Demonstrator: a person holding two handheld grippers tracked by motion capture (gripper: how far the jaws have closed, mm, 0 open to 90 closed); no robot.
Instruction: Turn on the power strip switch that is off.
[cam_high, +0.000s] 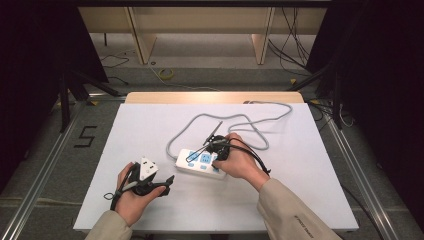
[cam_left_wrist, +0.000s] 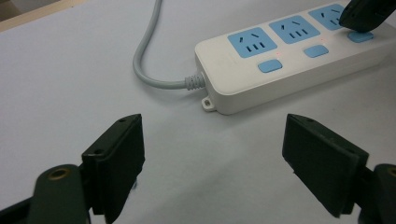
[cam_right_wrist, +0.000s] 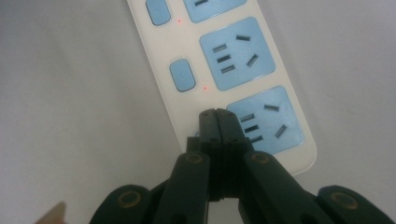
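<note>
My right hand-held gripper (cam_right_wrist: 218, 122) is pressed together, its tips down on the end switch of the white power strip (cam_right_wrist: 182, 44), which lies mid-bench (cam_high: 150, 125). My left hand-held gripper (cam_left_wrist: 212, 154) sits spread wide just beside the strip's cord (cam_left_wrist: 144, 56) end, holding nothing.

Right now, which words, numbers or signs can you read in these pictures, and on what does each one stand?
"5": a black mark on the floor, left of the table.
Small dark print on the right sleeve: too small to read.
Power strip: no word or brand can be read; beside its blue buttons there are small red dots only.
</note>
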